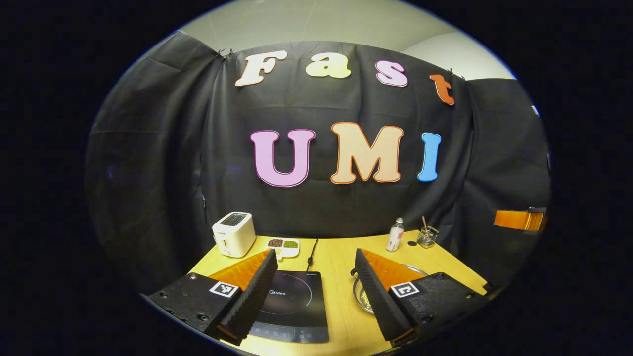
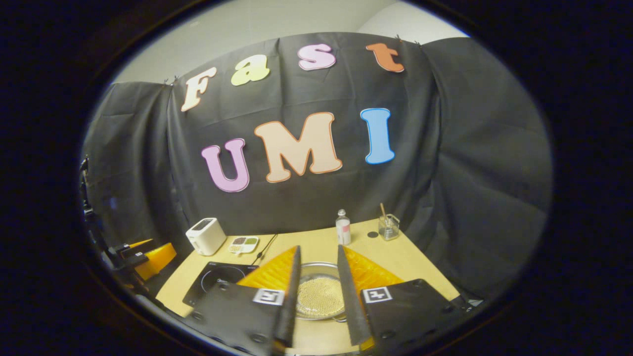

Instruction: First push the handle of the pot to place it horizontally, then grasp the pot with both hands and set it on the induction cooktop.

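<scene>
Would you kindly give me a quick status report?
Left gripper open, above cooktop. Right gripper open, above pot. Pot on table, beside cooktop.

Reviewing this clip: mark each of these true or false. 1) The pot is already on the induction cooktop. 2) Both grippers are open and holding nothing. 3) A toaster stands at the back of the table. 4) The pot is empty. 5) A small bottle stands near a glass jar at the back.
1) False: the pot sits on the bare table, beside the induction cooktop.
2) True: the left gripper and right gripper are both open, neither holding anything.
3) True: the toaster is there.
4) False: it holds something pale and grainy.
5) True: bottle, glass jar.
</scene>
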Available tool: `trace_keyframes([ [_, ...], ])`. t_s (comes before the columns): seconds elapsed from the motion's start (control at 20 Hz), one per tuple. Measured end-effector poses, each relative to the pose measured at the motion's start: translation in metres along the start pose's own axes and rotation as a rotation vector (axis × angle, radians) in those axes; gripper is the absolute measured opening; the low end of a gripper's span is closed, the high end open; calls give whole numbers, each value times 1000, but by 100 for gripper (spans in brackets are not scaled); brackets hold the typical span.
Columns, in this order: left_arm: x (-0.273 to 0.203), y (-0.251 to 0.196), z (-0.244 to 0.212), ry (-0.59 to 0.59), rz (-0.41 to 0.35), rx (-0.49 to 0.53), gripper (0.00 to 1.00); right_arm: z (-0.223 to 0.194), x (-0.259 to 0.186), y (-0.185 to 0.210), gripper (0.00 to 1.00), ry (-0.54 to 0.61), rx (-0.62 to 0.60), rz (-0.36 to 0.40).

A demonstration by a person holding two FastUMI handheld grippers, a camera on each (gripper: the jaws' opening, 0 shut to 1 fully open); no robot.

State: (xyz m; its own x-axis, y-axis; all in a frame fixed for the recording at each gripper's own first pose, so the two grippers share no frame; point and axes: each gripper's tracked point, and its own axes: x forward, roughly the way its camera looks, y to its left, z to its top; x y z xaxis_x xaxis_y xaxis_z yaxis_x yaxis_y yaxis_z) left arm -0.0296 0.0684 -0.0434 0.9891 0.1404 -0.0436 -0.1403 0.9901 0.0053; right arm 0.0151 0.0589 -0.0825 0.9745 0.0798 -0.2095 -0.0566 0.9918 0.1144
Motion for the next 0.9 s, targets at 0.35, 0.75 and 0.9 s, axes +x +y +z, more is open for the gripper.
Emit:
trace_keyframes([
  [0.35, -7, 18, -9, 10, -7, -1, 96, -43, 5, 15, 10, 105, -50, -22],
  [0.75, -7, 39, -27, 33, -27, -13, 93, -136, -6, 28, 10, 368, -28, -49],
  [0.9, -3, 47, -31, 51, -2, -8, 96, -170, -8, 22, 10, 482, 18, -59],
])
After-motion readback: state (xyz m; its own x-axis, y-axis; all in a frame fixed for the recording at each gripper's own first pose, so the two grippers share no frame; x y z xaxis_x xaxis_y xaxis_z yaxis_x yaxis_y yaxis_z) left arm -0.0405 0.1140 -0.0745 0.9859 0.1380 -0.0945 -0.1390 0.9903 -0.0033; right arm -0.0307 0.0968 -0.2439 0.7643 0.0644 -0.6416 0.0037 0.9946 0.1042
